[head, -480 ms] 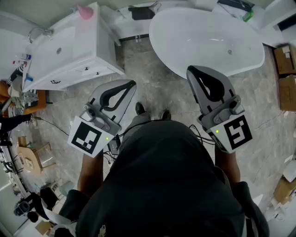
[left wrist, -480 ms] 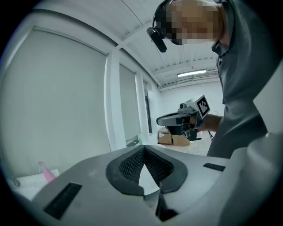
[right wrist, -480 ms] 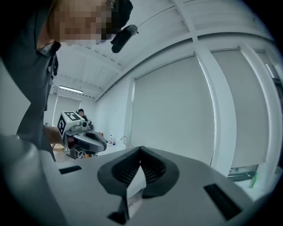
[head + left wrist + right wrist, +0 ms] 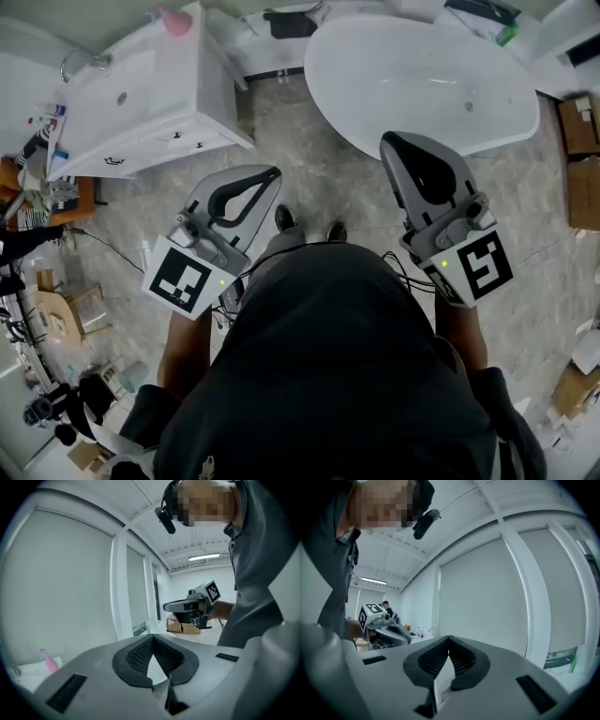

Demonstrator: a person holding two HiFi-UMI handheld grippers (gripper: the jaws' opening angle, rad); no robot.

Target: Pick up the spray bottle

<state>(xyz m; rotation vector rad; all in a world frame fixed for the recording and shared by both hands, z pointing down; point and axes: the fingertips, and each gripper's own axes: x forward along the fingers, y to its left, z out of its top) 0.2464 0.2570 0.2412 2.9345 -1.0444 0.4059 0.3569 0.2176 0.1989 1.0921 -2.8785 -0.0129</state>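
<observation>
Head view, looking steeply down: a person stands on a grey marbled floor [image 4: 309, 178], holding a gripper in each hand at waist height. The left gripper [image 4: 272, 173] and right gripper [image 4: 389, 141] both have their jaws together, tips touching, with nothing between them. Since half a second ago almost nothing has changed; both grippers sit in nearly the same spots and the scene has shifted only a hair. A pink bottle [image 4: 172, 21], probably the spray bottle, stands on the far corner of the white vanity top [image 4: 187, 94], the corner nearest the white bathtub [image 4: 323, 80]. It is well apart from both grippers. The pickup looks not yet begun: neither gripper is reaching, and the jaws would need to open first.
</observation>
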